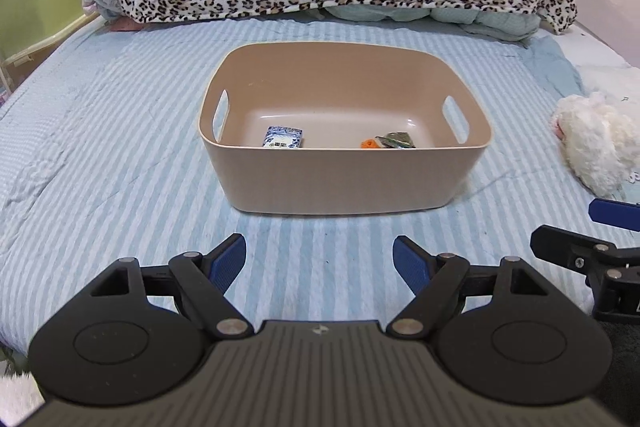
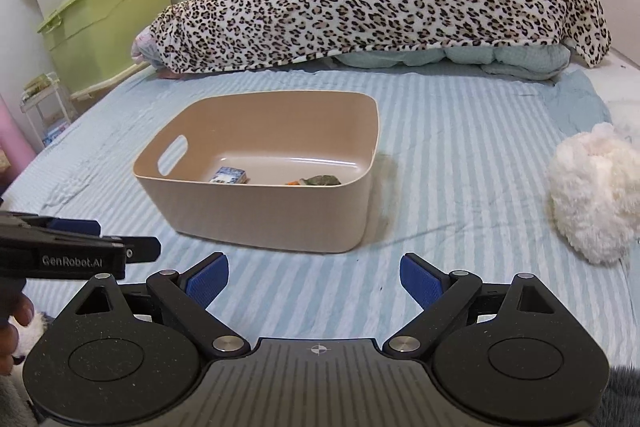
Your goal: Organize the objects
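Both the left gripper [image 1: 319,263] and right gripper [image 2: 314,281] hover wide and empty before the bin [image 1: 344,183] mid-bed, two small packets already inside, so next seems the fluffy toy [image 2: 592,195] near the bed's right edge.

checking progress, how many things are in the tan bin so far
2 in the tan bin: a blue-and-white packet left, a green-and-orange wrapper right. The near wall may hide more.
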Tool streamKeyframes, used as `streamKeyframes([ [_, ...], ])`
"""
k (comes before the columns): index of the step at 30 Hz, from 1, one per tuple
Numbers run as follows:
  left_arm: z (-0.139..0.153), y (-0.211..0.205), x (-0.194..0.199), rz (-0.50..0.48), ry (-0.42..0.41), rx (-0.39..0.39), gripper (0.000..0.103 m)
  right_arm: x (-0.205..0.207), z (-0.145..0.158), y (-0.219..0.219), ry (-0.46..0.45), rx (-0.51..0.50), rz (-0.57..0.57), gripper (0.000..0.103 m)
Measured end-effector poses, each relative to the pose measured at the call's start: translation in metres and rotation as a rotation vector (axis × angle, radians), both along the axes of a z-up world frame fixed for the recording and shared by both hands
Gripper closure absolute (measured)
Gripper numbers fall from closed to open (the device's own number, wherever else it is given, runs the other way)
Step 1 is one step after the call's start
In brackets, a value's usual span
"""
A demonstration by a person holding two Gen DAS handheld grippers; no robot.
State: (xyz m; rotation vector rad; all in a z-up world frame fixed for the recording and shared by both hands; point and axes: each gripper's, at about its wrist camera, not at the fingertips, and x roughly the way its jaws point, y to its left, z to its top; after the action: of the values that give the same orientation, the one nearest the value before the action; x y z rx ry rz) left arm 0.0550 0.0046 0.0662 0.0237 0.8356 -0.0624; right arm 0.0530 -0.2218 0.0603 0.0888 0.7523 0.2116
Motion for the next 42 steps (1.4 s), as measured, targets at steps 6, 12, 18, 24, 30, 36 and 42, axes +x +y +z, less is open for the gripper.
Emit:
streamKeyframes([
  [6,0.012,-0.002,-0.022,-0.016,-0.034,-0.002,0.022,-0.016,0.008,-0.001,0.005,0.017,0.006,0.009],
  [12,0.024,-0.005,-0.038,-0.026,-0.064,-0.004,0.022,-0.032,0.019,-0.001,-0.029,0.021,0.008,0.008],
  [18,0.033,-0.003,-0.051,-0.029,-0.064,-0.029,0.022,-0.042,0.033,-0.005,-0.052,0.029,0.007,0.005],
  [24,0.038,0.000,-0.062,-0.031,-0.065,-0.036,0.022,-0.045,0.038,-0.010,-0.048,0.033,-0.002,0.005],
  [30,0.040,-0.003,-0.070,-0.042,-0.055,-0.048,0.022,-0.049,0.036,-0.010,-0.043,0.020,-0.008,0.005],
  [36,0.039,-0.005,-0.075,-0.045,-0.046,-0.048,0.022,-0.055,0.035,-0.012,-0.031,0.031,-0.007,0.005],
  [42,0.040,-0.006,-0.077,-0.043,-0.041,-0.046,0.022,-0.057,0.036,-0.011,-0.030,0.022,-0.002,0.005],
])
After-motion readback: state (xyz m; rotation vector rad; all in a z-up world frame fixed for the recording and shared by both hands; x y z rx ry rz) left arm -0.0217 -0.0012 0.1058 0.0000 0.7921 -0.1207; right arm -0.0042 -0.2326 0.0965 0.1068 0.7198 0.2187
